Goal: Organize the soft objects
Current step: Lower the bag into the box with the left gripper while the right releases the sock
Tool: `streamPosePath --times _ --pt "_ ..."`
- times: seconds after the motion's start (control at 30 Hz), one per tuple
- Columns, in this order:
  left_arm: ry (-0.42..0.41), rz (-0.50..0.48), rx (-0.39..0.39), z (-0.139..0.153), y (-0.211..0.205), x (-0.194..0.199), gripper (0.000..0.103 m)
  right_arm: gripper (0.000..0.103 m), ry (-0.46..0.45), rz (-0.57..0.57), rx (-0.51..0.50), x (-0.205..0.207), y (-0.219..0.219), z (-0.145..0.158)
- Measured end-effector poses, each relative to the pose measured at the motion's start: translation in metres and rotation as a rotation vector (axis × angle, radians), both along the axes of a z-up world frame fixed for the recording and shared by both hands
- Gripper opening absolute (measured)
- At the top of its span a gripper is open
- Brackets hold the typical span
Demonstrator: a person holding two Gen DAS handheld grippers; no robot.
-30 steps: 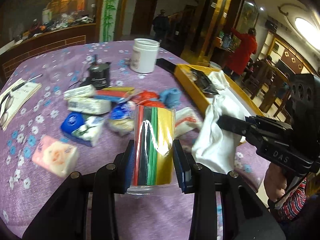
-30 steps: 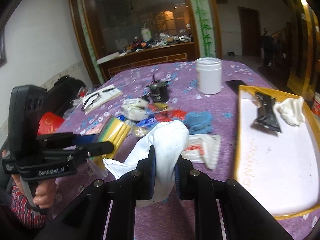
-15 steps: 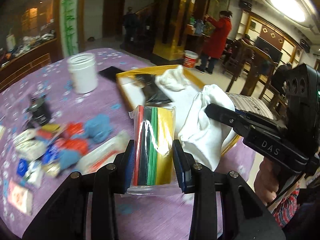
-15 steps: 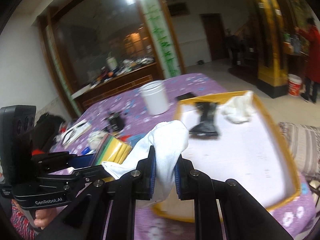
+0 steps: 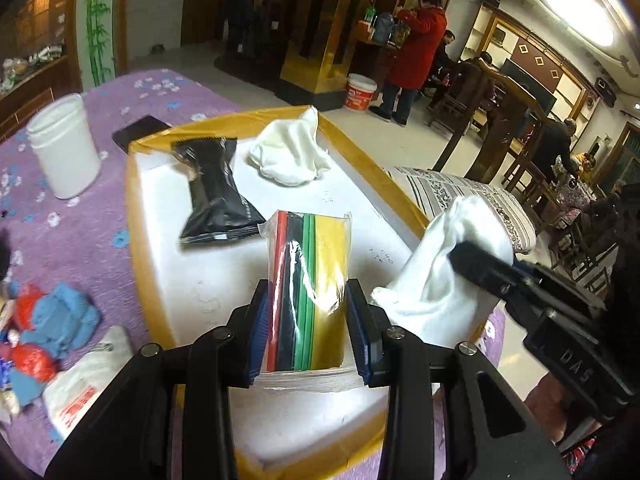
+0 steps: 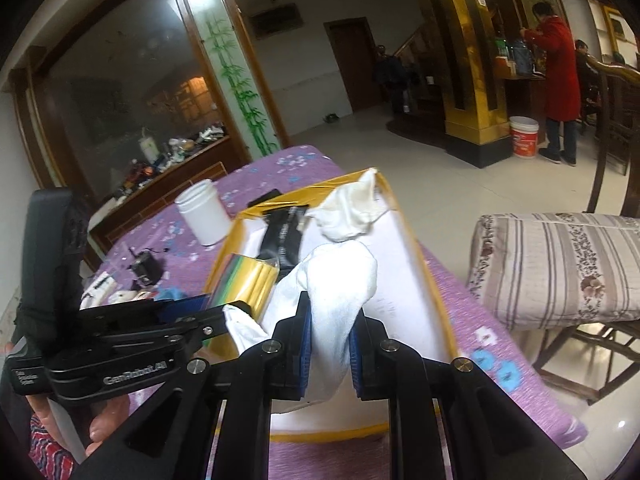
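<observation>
Above the yellow-rimmed tray (image 5: 136,216), left gripper (image 5: 307,312) pinched the striped packet (image 5: 310,280) and, at three o'clock, right gripper (image 6: 329,336) clamped a white cloth (image 6: 340,280), apparently for deposit.

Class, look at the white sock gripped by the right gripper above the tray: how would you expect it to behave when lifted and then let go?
The white sock is probably floppy: it droops past the right gripper on both sides. It likely crushes easily, since the pads pinch it narrow. Released over the tray, it should slump in a heap, like the crumpled sock there, not roll.
</observation>
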State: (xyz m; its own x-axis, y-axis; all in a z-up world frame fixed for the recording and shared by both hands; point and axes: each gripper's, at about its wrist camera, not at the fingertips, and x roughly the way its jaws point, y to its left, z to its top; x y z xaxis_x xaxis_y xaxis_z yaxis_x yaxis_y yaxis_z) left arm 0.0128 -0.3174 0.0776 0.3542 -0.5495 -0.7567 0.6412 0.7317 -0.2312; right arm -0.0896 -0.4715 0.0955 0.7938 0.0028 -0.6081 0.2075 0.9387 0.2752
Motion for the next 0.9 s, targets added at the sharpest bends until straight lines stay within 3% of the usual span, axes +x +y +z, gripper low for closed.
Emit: streamPosePath --times 0.2,0.37,0.67,0.8,0.9 --pt "-0.004 0.032 0.02 -0.01 0.005 0.006 0.033 0.016 0.083 -0.027 -0.053 0.035 -0.009 0.0" --pt "0.049 0.045 0.014 -0.018 0.013 0.011 0.033 0.016 0.174 0.002 -0.066 0.085 -0.004 -0.005" --pt "0.097 0.07 0.028 -0.031 0.016 0.018 0.033 0.017 0.296 0.049 -0.093 0.144 0.012 -0.034" --pt "0.08 0.066 0.034 -0.032 0.015 0.016 0.038 0.021 0.313 0.042 -0.069 0.147 0.006 -0.039" --pt "0.077 0.062 0.02 -0.031 0.016 0.015 0.043 0.035 0.293 0.034 -0.038 0.141 -0.002 -0.037"
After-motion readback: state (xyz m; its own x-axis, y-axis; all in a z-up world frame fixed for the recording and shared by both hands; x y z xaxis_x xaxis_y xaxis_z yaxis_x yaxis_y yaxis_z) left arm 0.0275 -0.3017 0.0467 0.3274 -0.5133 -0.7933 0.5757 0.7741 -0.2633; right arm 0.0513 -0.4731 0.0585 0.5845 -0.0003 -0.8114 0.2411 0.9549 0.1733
